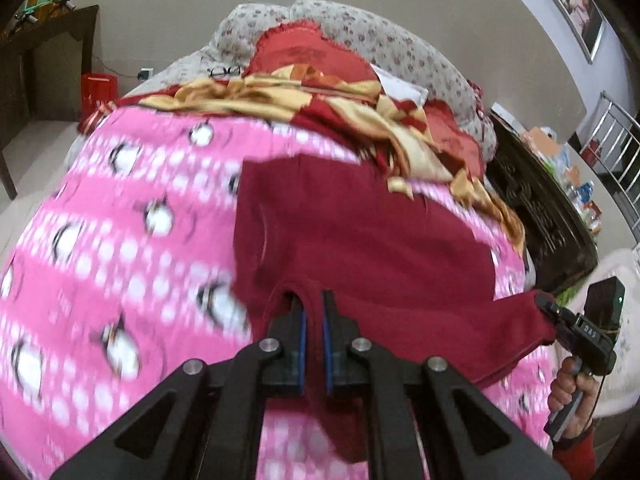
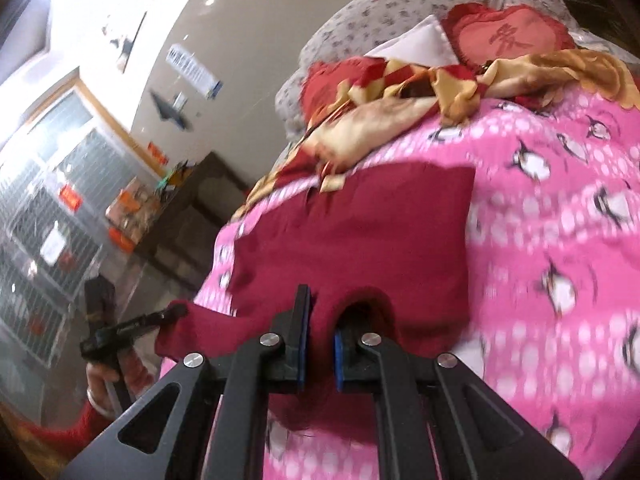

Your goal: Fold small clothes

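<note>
1. The left gripper [image 1: 314, 312] is closest in the left wrist view. Its two fingers are squeezed on the near edge of the dark red cloth [image 1: 360, 240], and the cloth bunches up between the blue pads [image 1: 304, 344].
2. The right gripper [image 2: 324, 316] does the same in the right wrist view. Its fingers are close together with a fold of the dark red cloth [image 2: 360, 232] pinched between them.
3. Each gripper also shows small in the other's view, at the far corner of the red cloth's near edge, with a hand [image 1: 572, 384] around its handle.
4. The dark red cloth lies spread on the pink penguin blanket [image 1: 120, 220], and only its near edge is lifted. The blanket [image 2: 560, 240] shows on both sides of the cloth.
5. Past the far edge of the red cloth lies a crumpled red and gold cloth [image 1: 352, 100]. One gold corner just touches the red cloth.
6. Behind that sits a red heart pillow [image 2: 508, 36], and then a grey flowered quilt [image 1: 380, 40] at the back.
7. To the right of the red cloth, off the blanket, stands a dark wooden table [image 1: 544, 208].
</note>
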`<act>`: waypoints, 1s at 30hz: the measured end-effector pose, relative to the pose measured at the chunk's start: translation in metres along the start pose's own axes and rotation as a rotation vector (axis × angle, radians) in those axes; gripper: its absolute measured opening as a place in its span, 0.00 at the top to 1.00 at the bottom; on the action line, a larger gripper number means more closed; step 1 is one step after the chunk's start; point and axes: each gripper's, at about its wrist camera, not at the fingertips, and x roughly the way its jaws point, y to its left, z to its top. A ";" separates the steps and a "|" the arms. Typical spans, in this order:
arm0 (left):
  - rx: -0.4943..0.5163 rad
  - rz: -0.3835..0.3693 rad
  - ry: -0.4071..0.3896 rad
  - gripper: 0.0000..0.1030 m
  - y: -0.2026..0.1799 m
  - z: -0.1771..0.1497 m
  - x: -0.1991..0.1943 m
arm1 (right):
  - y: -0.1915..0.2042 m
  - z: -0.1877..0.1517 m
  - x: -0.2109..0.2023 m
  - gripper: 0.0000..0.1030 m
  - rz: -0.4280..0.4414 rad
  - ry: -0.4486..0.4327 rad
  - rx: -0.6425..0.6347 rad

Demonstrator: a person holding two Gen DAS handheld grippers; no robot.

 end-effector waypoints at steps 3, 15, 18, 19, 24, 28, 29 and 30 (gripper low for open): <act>-0.005 0.032 -0.017 0.94 0.000 0.026 0.028 | -0.008 0.025 0.021 0.65 -0.019 -0.002 0.012; -0.062 0.003 0.045 0.88 0.021 0.074 0.106 | -0.070 0.066 0.086 0.58 -0.073 0.082 0.157; -0.071 -0.036 0.060 0.78 0.024 0.077 0.102 | -0.068 0.070 0.068 0.49 -0.047 0.045 0.142; -0.068 -0.047 0.057 0.71 0.024 0.078 0.098 | -0.068 0.071 0.060 0.45 -0.024 0.027 0.146; -0.050 -0.020 -0.097 0.19 0.023 0.083 0.056 | -0.052 0.067 0.028 0.38 -0.045 -0.021 0.081; -0.007 -0.019 -0.106 0.18 0.022 0.074 0.033 | -0.024 0.045 0.022 0.38 -0.085 0.002 -0.075; 0.010 -0.016 -0.114 0.18 0.021 0.068 0.027 | -0.018 0.038 0.020 0.38 -0.102 0.001 -0.109; 0.035 -0.011 -0.114 0.18 0.019 0.060 0.023 | -0.014 0.030 0.017 0.39 -0.114 -0.003 -0.139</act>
